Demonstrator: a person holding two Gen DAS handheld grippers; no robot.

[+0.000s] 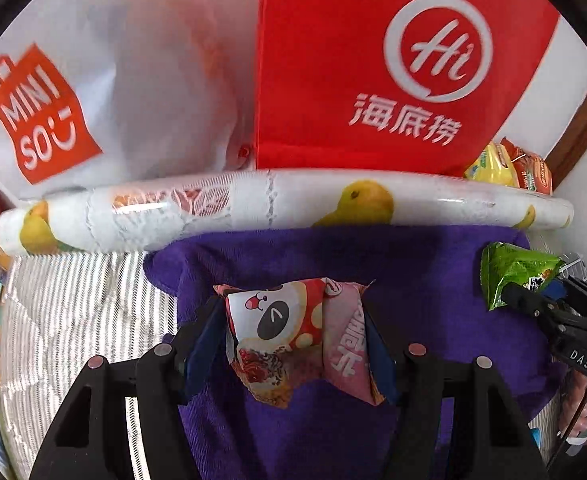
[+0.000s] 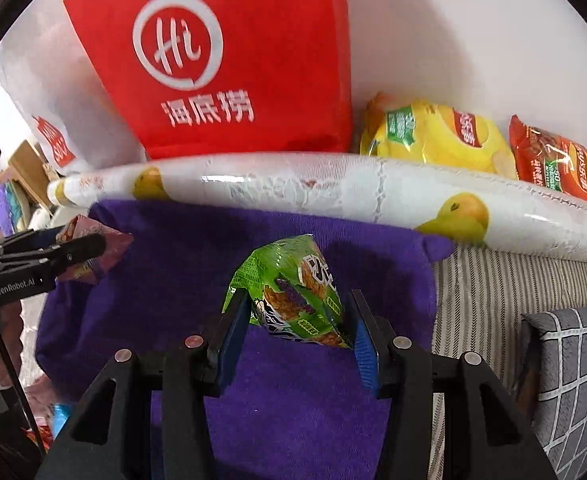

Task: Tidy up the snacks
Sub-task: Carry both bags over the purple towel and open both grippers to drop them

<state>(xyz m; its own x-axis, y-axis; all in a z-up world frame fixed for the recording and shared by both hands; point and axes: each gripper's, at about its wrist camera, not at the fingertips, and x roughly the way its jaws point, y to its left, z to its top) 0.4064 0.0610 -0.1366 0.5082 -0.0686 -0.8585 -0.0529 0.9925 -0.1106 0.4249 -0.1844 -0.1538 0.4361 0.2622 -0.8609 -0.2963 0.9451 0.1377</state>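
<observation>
left gripper [image 1: 293, 340]: clamped on two small snack packets side by side, a red-and-white cartoon-face packet [image 1: 271, 332] and a pink foil packet [image 1: 349, 344], held above the purple terry towel [image 1: 413, 272]. right gripper [image 2: 297, 320]: closed on a crinkled green foil snack packet [image 2: 293, 292], over the same towel. beyond it, a long rolled fruit-print plastic sheet [image 2: 333, 188], a red fabric bag [image 2: 229, 60], a yellow chip bag [image 2: 433, 132] and an orange-red snack bag [image 2: 553, 160] against the wall.

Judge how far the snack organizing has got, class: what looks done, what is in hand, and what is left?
Looks done: yellow chip bag and red chip bag sit behind the fruit-print roll. In hand: left gripper clamps the panda snack packet; right gripper clamps the green snack packet. Left: placing both.
</observation>
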